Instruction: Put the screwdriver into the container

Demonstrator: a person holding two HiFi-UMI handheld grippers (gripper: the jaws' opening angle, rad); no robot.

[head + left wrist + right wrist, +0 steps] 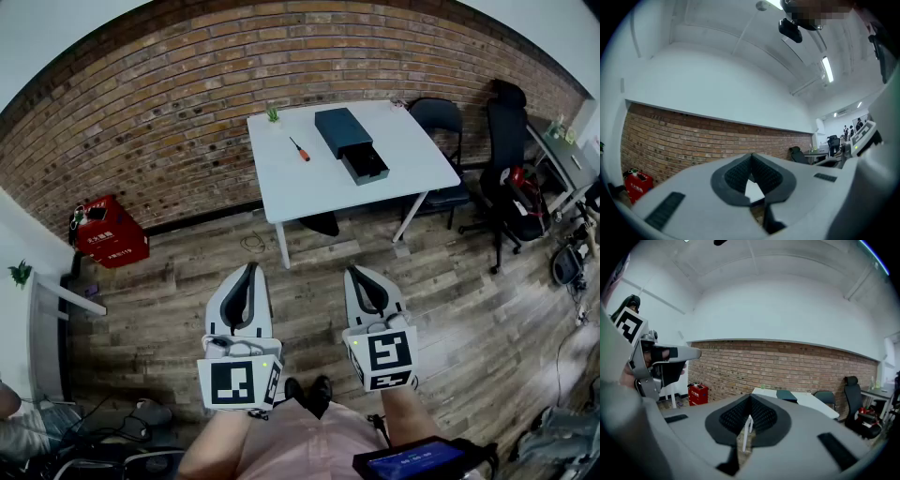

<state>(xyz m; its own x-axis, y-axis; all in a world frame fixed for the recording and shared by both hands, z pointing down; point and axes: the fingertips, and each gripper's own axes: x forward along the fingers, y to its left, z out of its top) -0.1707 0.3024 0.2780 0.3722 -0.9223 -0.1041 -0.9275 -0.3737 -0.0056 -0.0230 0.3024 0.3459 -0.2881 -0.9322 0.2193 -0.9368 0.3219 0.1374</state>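
Orange-handled, the screwdriver lay on the white table, just left of the dark container and well apart from both grippers. The good way was probably to come close first, then open 1 gripper over the handle. The left gripper and right gripper were both clenched, grasping nothing.

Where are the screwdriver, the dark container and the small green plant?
screwdriver (299, 149), head view, where the shaft meets the orange handle
container (342, 130), head view, on its dark top
green plant (273, 114), head view, on its leaves
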